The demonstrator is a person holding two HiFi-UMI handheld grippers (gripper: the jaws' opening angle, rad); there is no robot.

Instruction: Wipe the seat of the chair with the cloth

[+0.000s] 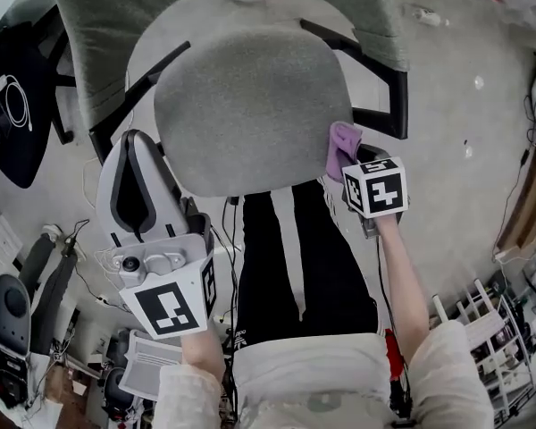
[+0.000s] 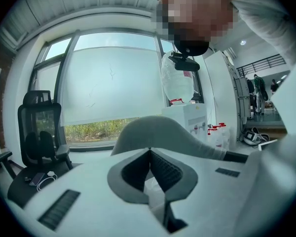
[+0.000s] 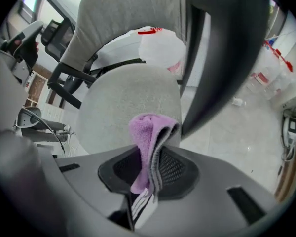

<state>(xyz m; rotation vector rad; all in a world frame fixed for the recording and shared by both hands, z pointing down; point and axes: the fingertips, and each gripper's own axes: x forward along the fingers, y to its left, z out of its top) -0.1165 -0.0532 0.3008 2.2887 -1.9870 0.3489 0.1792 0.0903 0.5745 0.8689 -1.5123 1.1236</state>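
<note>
The chair's grey fabric seat [image 1: 250, 105] fills the middle of the head view, its grey backrest [image 1: 116, 16] behind it. My right gripper [image 1: 350, 161] is shut on a purple cloth [image 1: 342, 143] at the seat's near right edge. In the right gripper view the folded cloth [image 3: 145, 132] sticks up from between the jaws of the right gripper [image 3: 150, 149], just before the seat [image 3: 128, 102]. My left gripper [image 1: 145, 141] is beside the seat's near left edge, shut with nothing in it. In its own view the left gripper [image 2: 149, 152] points up past a grey curved edge [image 2: 158, 132].
Black armrests flank the seat on the right [image 1: 380, 83] and left [image 1: 134, 92]; the right armrest [image 3: 222, 48] rises close above my right gripper. The person's legs [image 1: 295, 257] stand right before the seat. Another black office chair [image 1: 18, 105] is at left, a wire rack [image 1: 491, 329] at lower right.
</note>
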